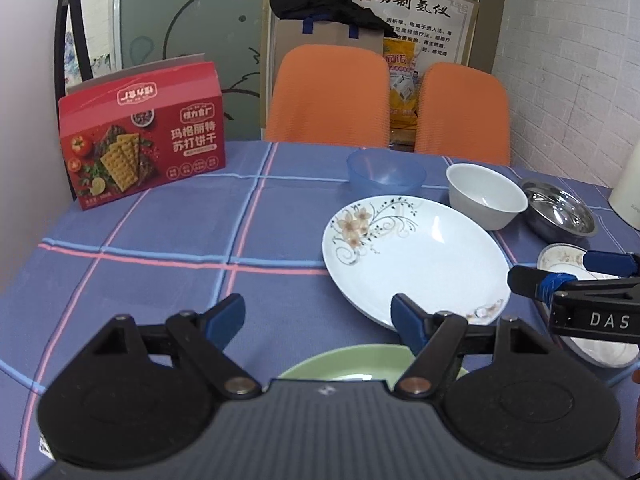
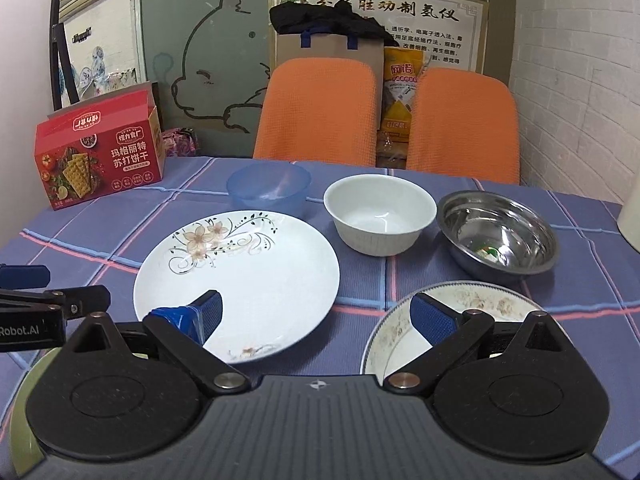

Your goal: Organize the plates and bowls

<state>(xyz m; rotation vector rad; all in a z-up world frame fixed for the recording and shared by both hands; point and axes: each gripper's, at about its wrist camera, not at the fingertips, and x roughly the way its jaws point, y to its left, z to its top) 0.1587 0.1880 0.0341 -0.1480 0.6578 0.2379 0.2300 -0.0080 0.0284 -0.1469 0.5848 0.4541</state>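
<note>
Both grippers hover with jaws spread and empty over the near plates.

Left gripper [image 1: 318, 320] hangs above a green plate [image 1: 348, 360]; right gripper [image 2: 316, 314] sits between the floral plate [image 2: 248, 272] and a small patterned plate [image 2: 480, 304]. Behind the floral plate stand a blue bowl [image 2: 268, 188], white bowl [image 2: 380, 212] and steel bowl [image 2: 496, 236]. Glazed ceramic looks stiff, slippery and breakable; the raised rim is probably the best place to pinch.

Table holding three plates: white floral plate [image 2: 240, 280], pale green plate [image 1: 348, 362], worn patterned plate [image 2: 452, 320]. Three bowls: translucent blue plastic bowl [image 2: 269, 189], white ceramic bowl [image 2: 379, 212], stainless steel bowl [image 2: 498, 236]. One red cracker box [image 2: 100, 160]. Two orange chairs [image 2: 316, 108] standing behind.
</note>
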